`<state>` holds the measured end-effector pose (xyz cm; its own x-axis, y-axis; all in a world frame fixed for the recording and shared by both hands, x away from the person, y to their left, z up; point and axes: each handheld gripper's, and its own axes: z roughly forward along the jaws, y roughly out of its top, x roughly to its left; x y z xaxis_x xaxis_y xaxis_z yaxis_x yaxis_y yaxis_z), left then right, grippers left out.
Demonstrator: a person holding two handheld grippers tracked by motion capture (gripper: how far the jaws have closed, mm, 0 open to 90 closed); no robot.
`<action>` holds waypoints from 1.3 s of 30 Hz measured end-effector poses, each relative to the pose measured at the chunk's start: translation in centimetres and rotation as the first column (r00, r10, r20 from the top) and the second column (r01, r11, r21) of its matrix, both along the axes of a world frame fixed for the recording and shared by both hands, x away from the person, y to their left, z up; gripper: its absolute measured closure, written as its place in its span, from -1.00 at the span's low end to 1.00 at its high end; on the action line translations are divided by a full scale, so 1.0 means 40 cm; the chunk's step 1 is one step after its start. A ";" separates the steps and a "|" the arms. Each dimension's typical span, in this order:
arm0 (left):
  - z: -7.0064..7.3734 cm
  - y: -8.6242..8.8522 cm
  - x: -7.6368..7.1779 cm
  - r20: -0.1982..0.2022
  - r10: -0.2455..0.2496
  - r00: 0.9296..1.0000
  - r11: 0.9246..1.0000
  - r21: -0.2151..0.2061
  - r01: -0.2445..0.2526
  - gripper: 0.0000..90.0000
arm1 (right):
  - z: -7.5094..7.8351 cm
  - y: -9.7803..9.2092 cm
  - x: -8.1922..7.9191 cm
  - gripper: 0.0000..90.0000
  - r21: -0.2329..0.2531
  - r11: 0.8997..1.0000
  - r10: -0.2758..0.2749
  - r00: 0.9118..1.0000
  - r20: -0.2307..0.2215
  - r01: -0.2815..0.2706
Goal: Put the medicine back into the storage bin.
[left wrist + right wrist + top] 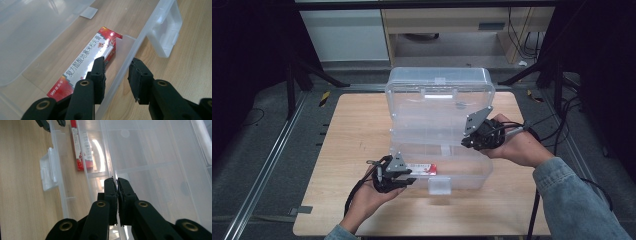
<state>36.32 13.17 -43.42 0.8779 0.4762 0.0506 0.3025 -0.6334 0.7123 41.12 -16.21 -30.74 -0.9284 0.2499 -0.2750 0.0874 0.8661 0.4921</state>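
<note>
Left gripper view: jaws of left gripper [116,72] apart, straddling front wall of clear plastic storage box [140,42]; long red-and-white cardboard medicine carton [87,62] inside, running toward one o'clock. Right gripper [117,185] clamped on box's thin inner tray wall, farther off.

Box [439,95]: clear plastic. Carton [87,62]: red and white, dark print. Bench [357,135]: pale wood grain. Claws: black.

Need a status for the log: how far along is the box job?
Done: red carton lies inside the clear box. In hand: right hand-held gripper pinches the thin clear inner panel; left hand-held gripper is open astride the box's front wall. Left: likely lowering the lid and fastening the latch.
</note>
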 end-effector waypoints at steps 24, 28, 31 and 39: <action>0.121 0.094 -0.078 0.055 0.076 0.996 0.977 -0.203 -0.063 -0.04 | -0.010 -0.003 -0.014 0.93 0.002 1.000 -0.002 1.000 0.007 0.002; 0.144 0.127 -0.079 0.034 0.110 0.993 0.959 -0.268 -0.097 -0.03 | -0.016 -0.004 -0.023 0.93 0.002 1.000 -0.001 1.000 0.015 0.001; 0.166 0.152 -0.081 0.039 0.137 0.990 0.950 -0.287 -0.120 -0.06 | -0.019 -0.005 -0.026 0.92 0.008 1.000 0.001 1.000 0.011 -0.002; 0.218 0.171 -0.043 0.067 0.183 0.981 0.940 -0.303 -0.154 0.00 | -0.021 -0.003 -0.030 0.91 0.006 1.000 -0.003 1.000 0.019 0.003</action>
